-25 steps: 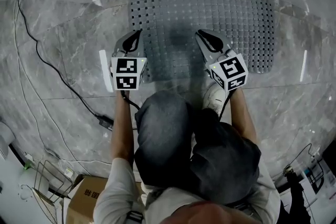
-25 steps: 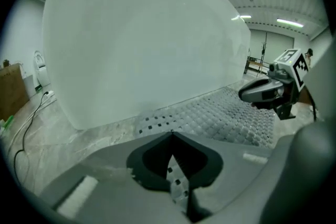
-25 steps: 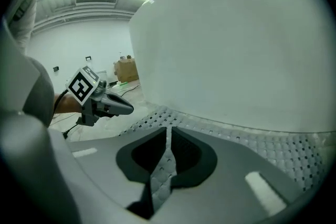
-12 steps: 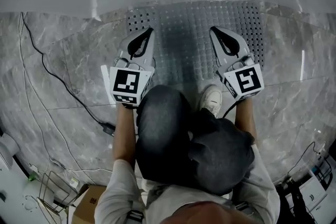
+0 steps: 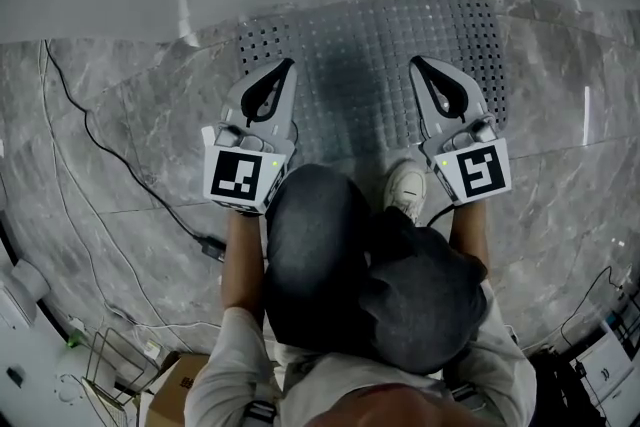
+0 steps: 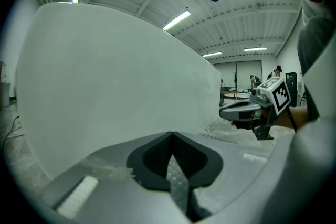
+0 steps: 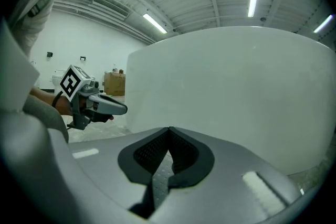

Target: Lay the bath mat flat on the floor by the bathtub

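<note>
You've got a blk cable [image 5: 211, 247] w/ plug snaking in from the floor's [image 5: 120, 95] left edge. Cardboard box [image 5: 172, 391] sits at the bottom-left corner, wire rack [image 5: 112, 360] just beside it. Your white shoe [image 5: 405, 187] shows mid-floor.

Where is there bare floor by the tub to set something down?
Bare marble floor lies left of the bath mat, up to the black cable, and right of it. Its near half is crowded: left gripper, right gripper, a shoe.
</note>
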`<act>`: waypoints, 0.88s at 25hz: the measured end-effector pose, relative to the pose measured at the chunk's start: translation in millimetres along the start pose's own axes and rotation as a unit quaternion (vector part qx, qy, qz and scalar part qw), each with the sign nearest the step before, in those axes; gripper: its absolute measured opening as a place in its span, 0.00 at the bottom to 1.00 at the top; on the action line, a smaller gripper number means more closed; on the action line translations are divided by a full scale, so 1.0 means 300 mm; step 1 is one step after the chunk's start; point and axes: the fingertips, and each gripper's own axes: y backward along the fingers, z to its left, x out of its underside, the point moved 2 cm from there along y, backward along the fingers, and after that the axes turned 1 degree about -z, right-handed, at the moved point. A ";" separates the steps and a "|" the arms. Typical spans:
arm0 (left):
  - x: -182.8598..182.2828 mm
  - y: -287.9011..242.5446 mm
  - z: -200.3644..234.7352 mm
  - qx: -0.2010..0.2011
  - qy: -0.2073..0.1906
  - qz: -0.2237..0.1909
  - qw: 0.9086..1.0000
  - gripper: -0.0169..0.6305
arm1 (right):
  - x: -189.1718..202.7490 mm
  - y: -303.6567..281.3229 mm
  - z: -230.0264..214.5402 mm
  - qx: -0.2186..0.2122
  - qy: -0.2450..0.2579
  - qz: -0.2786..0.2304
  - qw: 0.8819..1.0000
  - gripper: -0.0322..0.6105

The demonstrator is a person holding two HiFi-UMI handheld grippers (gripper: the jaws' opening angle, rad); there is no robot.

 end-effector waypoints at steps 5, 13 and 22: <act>0.018 0.005 0.000 0.004 -0.004 0.002 1.000 0.03 | 0.011 -0.006 -0.005 0.001 0.003 0.004 1.000 0.05; 0.035 -0.002 0.001 0.003 0.010 0.006 1.000 0.03 | 0.018 -0.013 -0.001 -0.002 0.011 0.013 1.000 0.05; 0.041 -0.005 0.004 0.012 0.012 0.001 1.000 0.03 | 0.021 -0.022 0.005 -0.002 0.018 0.020 1.000 0.05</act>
